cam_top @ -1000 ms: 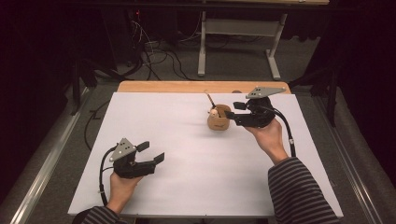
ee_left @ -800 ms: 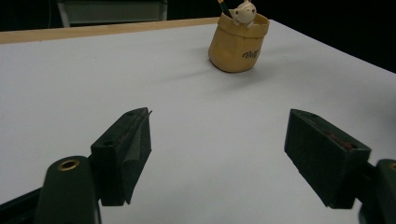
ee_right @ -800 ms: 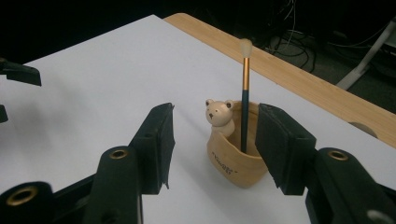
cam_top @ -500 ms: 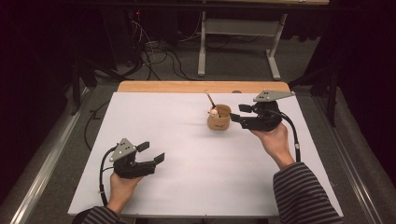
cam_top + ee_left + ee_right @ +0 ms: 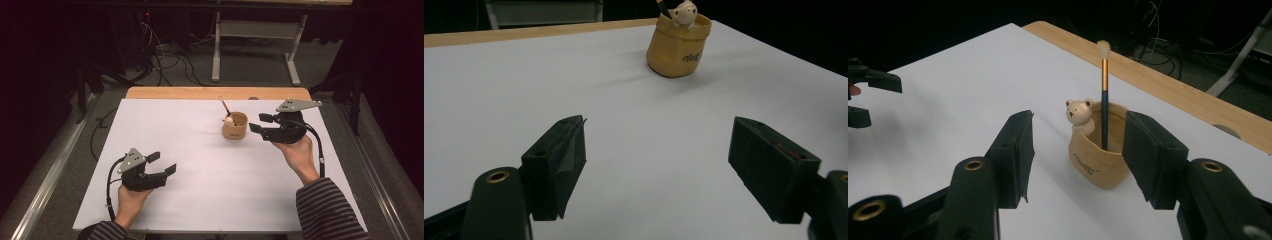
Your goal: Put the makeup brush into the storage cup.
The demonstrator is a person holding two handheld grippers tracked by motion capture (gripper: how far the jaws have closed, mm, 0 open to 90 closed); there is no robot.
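I have the right gripper [image 5: 259, 123] fingers open and empty, just beside the glossy tan ceramic bear cup [image 5: 234, 126] near the white surface's [image 5: 200, 200] far edge. I'd approach level to avoid tipping its upright slim brush [image 5: 1104, 95]. Left gripper [image 5: 162, 163] fingers wide, empty.

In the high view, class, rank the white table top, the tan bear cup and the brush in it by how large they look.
1. White table top, by far the largest.
2. Tan bear cup.
3. Brush: only the thin part above the cup's rim shows, so it looks smallest.
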